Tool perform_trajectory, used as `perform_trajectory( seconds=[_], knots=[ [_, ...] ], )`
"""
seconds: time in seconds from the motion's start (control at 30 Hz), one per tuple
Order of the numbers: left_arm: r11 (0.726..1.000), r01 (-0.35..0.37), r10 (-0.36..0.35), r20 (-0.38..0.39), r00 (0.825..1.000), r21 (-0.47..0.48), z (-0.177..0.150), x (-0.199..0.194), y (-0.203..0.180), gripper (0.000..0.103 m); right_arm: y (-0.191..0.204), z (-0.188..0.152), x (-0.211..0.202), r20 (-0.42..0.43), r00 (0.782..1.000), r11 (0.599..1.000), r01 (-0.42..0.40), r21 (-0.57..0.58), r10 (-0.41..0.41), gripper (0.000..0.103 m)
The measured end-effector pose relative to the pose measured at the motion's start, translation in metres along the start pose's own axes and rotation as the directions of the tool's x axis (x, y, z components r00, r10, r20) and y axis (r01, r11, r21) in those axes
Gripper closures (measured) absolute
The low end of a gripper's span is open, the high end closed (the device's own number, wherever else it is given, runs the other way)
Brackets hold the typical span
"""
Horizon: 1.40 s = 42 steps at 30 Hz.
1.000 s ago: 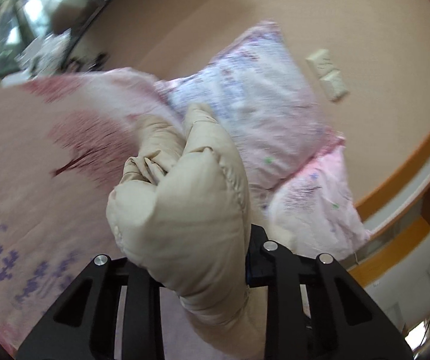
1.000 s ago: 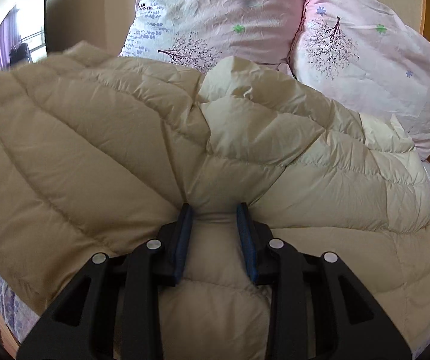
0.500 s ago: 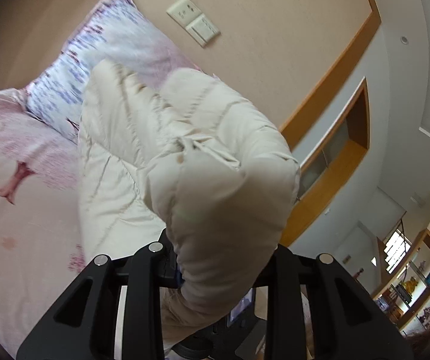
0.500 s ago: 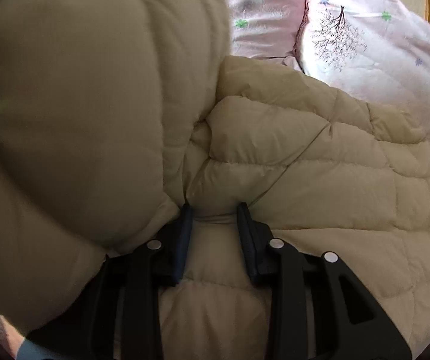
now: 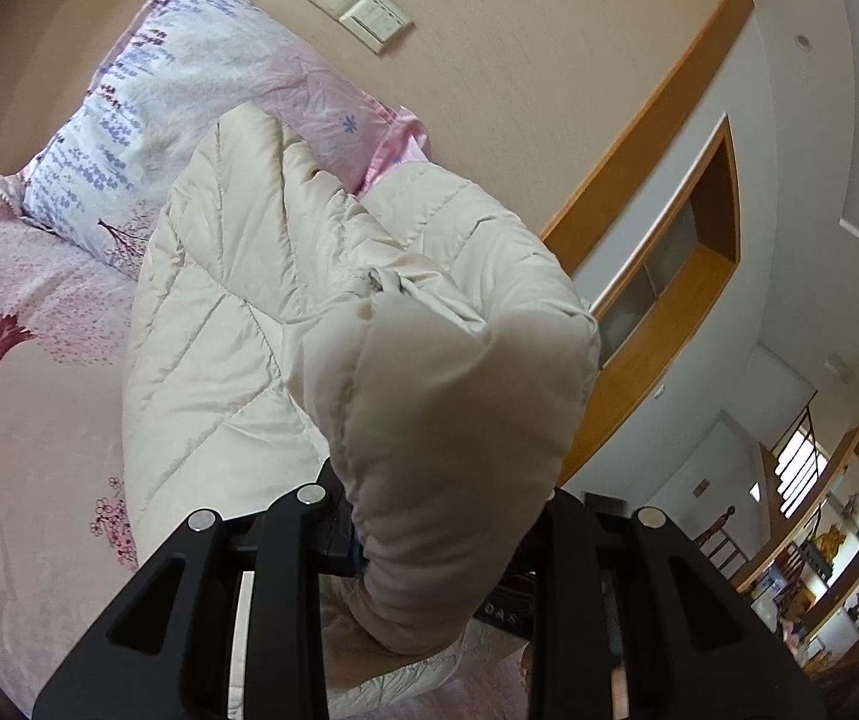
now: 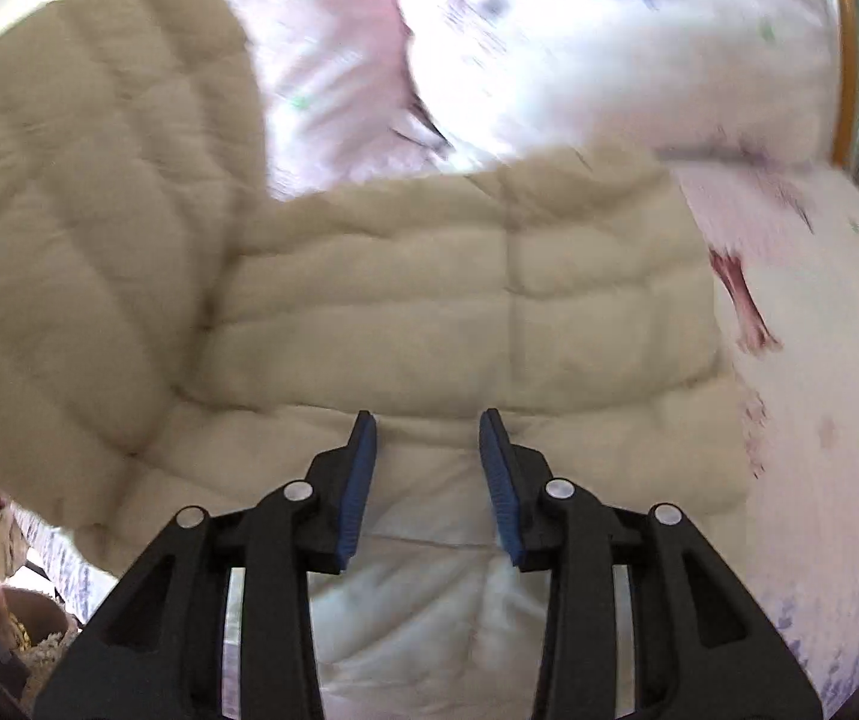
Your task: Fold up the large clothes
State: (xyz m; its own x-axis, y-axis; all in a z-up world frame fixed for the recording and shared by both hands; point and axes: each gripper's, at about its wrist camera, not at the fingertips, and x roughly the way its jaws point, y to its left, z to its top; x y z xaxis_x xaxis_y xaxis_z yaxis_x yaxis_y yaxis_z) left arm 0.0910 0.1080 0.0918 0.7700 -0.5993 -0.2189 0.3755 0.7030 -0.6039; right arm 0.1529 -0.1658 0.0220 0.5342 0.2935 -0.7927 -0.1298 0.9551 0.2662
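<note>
Jacket (image 6: 447,300) first: a beige quilted down jacket lies spread on the bed (image 6: 819,420), and one thick end of it is now lifted up.

Nearest in the left wrist view, the left gripper (image 5: 441,516) is clamped on that puffy end of the jacket; the padding bulges out above the jaws and hides the pads. Half a second ago the picture was almost the same, but a second ago this bundle was low over the pink sheet. So the fold has been carried up and over toward the body of the garment.

In the right wrist view the right gripper (image 6: 428,468) has let go. Its blue pads (image 6: 363,480) were pinching a quilted ridge before; now the jaws are opening, nothing is between them, and the jacket lies flat just beyond them. The view is blurred, so this hand is moving.

Farther away are the flowered pillows (image 5: 189,120) and the wall switch plate (image 5: 357,3).

I judge the first fold is half made; the lifted end must yet be laid down.
</note>
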Motion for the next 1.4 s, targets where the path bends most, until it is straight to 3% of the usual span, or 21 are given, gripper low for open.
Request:
perform_trajectory(
  seconds=[0.03,0.23,0.4,0.5,0.6,0.73,0.9,1.0,1.07,1.2,1.4],
  knots=[
    [1.000,0.001,-0.001,-0.011,1.000,0.012,-0.002,0.003,-0.004,0.076,-0.007,0.002,0.009,-0.045,0.999,1.000,-0.018,0.022,0.019,0.067],
    [0.999,0.029,-0.025,-0.103,0.994,0.039,-0.021,0.033,-0.022,0.076,-0.011,0.017,0.033,-0.101,0.994,0.998,-0.045,0.039,0.049,0.067],
    [0.998,0.048,-0.041,-0.195,0.980,0.032,-0.042,0.063,-0.029,0.076,-0.028,0.034,0.048,-0.126,0.980,0.985,-0.139,0.103,0.152,0.067],
    [0.998,0.042,-0.031,-0.257,0.966,0.039,-0.062,0.084,-0.032,0.075,-0.034,0.034,0.044,-0.116,0.971,0.973,-0.195,0.122,0.210,0.069],
    [0.997,0.014,0.007,-0.287,0.958,0.070,-0.076,0.097,-0.037,0.075,-0.052,0.034,0.027,-0.077,0.974,0.969,-0.200,0.148,0.212,0.074],
    [0.993,-0.013,0.051,-0.315,0.948,0.121,-0.086,0.109,-0.044,0.075,-0.081,0.033,-0.009,0.011,0.992,0.976,-0.125,0.179,0.125,0.073],
    [0.968,-0.043,0.126,-0.329,0.936,0.248,-0.098,0.119,-0.058,0.070,-0.125,0.040,-0.052,0.143,0.989,0.950,-0.079,0.302,0.037,0.066],
    [0.934,-0.054,0.178,-0.327,0.928,0.353,-0.111,0.125,-0.070,0.065,-0.134,0.044,-0.079,0.239,0.967,0.938,-0.162,0.305,0.089,0.064],
    [0.906,-0.057,0.208,-0.325,0.923,0.418,-0.118,0.128,-0.077,0.061,-0.127,0.054,-0.087,0.276,0.948,0.937,-0.232,0.262,0.158,0.052],
    [0.871,-0.037,0.230,-0.341,0.911,0.490,-0.131,0.136,-0.085,0.056,-0.107,0.067,-0.073,0.192,0.947,0.940,-0.292,0.176,0.258,0.050],
    [0.843,-0.022,0.254,-0.363,0.896,0.537,-0.138,0.149,-0.091,0.052,-0.094,0.077,-0.048,0.064,0.949,0.930,-0.314,0.191,0.307,0.050]
  ],
)
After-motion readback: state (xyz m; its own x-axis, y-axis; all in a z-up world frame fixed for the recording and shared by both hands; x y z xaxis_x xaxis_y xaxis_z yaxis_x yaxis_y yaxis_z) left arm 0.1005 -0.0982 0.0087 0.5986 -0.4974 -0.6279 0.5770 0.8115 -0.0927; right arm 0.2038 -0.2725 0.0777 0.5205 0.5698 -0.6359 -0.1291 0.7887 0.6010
